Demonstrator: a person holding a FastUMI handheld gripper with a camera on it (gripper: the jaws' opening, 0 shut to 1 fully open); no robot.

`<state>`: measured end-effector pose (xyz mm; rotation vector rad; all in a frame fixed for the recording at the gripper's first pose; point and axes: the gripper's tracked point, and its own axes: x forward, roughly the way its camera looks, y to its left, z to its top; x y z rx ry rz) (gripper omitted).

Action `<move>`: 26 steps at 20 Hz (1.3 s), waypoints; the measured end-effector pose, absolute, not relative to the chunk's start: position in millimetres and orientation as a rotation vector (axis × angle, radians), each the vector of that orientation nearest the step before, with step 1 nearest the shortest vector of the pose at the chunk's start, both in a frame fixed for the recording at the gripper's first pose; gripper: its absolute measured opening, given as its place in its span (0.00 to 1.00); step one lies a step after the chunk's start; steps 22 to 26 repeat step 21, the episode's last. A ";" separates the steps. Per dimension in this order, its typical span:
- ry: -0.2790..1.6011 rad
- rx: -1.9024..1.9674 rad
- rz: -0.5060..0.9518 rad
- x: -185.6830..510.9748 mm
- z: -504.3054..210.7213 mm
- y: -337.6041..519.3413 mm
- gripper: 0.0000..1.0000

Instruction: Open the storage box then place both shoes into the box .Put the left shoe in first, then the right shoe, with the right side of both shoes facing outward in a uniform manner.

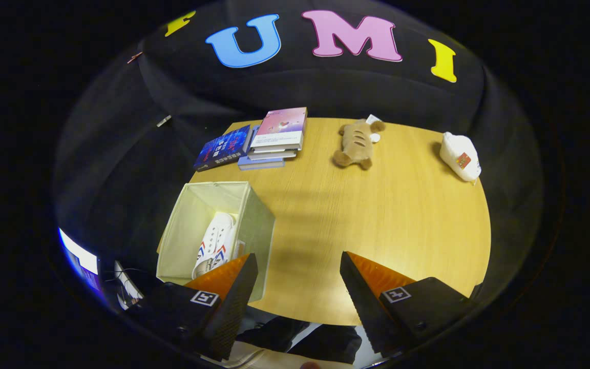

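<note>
A pale fabric storage box (187,220) stands open on the wooden table (377,215), just ahead of the left finger. White shoes (215,243) with red and blue marks lie inside it, side by side; the left fingertip hides their near ends. My gripper (299,264) hovers above the table's near edge, open, with nothing between its fingers. The left finger (233,287) overlaps the box's near right corner in the view.
A stack of books (277,138) and a dark blue book (223,147) lie at the table's far side. A brown plush toy (356,143) lies beyond the fingers, a white pouch (460,155) far right. A screen (82,264) glows beside the box, off the table.
</note>
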<state>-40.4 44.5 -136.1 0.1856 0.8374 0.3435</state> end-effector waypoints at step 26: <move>0.194 0.046 0.275 -55.3 -57.4 -86.0 0.97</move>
